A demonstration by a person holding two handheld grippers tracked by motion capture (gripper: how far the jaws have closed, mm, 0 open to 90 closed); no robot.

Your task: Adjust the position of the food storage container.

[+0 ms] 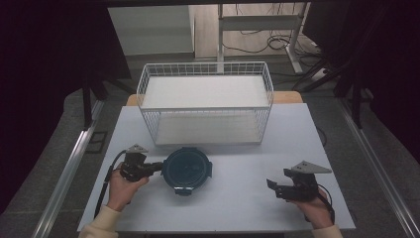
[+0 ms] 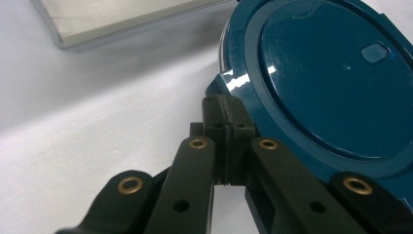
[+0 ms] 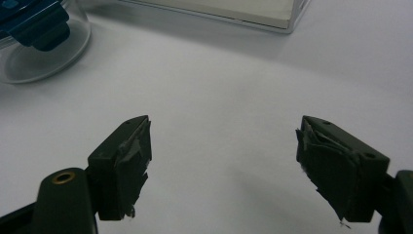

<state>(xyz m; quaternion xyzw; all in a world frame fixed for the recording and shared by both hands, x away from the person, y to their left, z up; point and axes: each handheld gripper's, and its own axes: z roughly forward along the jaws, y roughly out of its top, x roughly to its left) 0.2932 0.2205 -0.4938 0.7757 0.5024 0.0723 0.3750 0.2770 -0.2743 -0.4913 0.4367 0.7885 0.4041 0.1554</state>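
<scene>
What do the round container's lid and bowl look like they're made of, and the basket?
Lid: dark blue, glossy, with sharp light reflections; probably hard plastic. Bowl: clear, the table shows through it; glass or clear plastic, I cannot tell which. Basket: thin white wire grid, likely coated metal.

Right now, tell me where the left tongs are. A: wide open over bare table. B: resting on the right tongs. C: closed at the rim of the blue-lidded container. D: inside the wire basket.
C: the left tongs have their jaws together against the left edge of the blue-lidded container, in front of the wire basket; the right tongs are far off.
</scene>
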